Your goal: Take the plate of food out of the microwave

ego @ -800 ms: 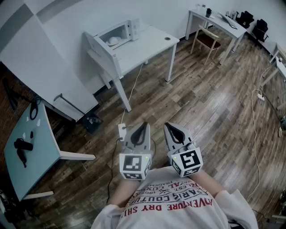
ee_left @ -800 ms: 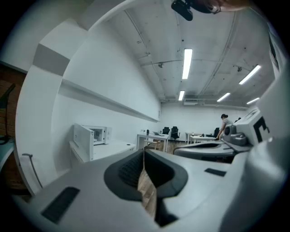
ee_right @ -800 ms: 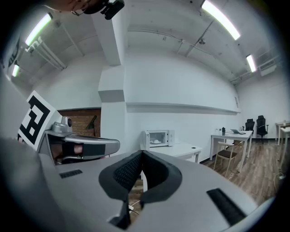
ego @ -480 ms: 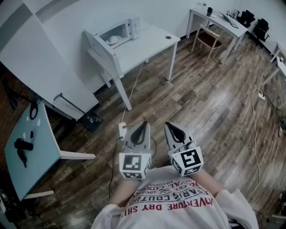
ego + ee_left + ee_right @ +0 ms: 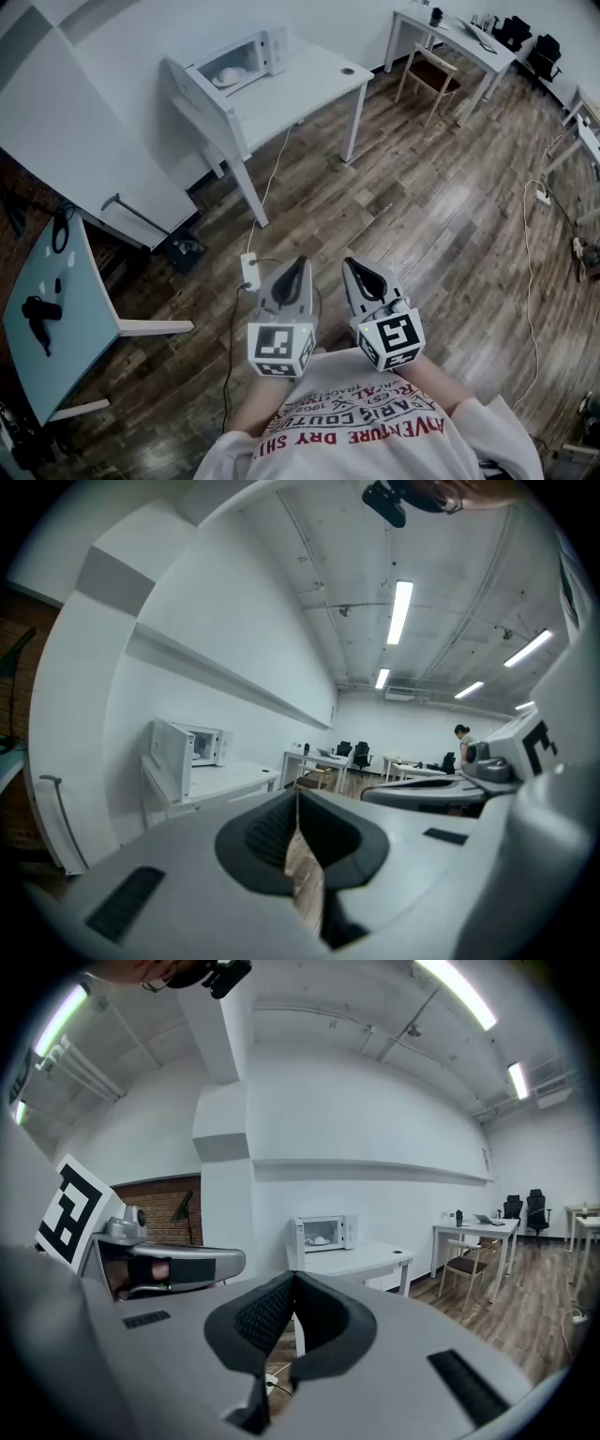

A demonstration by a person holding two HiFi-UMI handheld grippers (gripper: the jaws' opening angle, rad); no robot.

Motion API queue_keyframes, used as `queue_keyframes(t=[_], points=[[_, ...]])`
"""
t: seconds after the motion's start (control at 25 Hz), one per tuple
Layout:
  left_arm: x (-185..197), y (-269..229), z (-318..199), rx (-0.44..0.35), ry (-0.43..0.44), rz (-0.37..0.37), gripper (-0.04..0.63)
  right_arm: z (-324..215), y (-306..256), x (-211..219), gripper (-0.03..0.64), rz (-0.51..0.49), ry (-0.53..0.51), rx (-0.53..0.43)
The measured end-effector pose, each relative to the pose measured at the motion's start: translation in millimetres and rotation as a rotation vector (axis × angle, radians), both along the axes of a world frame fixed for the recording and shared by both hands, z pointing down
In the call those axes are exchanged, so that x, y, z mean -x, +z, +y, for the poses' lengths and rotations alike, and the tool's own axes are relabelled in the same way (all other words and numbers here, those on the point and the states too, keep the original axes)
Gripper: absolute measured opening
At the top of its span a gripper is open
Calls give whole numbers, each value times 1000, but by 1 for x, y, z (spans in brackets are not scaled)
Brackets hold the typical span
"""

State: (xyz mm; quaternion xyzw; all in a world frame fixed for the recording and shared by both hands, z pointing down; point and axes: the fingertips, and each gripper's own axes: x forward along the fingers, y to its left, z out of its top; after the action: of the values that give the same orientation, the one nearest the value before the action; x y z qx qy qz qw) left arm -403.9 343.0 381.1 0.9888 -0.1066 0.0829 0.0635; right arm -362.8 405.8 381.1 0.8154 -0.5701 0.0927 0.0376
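Note:
A white microwave stands with its door swung open on a white table at the far wall. Inside it lies a plate of food, pale and small from here; it also shows in the right gripper view as the plate of food. Both grippers are held close to my chest, well short of the table. My left gripper is shut with nothing in it, and my right gripper is shut and empty too. The microwave appears far off at the left in the left gripper view.
A wooden floor stretches between me and the table, with a power strip and cable on it. A teal side table stands at the left. A chair and a second desk stand at the back right.
The view has shifted slightly forward and the microwave table sits a little higher and further left in the frame. Both grippers stay shut in the same place.

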Motion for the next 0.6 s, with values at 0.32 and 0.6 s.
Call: queue_keyframes(t=[0.32,0.6], points=[[-50,12,-14,52,-67,-2,12,-13,8,-59,9,-2,-50,1],[-133,-4,-29,-2,-186,2,12,-38,-8,-151,9,9,-179,-11]])
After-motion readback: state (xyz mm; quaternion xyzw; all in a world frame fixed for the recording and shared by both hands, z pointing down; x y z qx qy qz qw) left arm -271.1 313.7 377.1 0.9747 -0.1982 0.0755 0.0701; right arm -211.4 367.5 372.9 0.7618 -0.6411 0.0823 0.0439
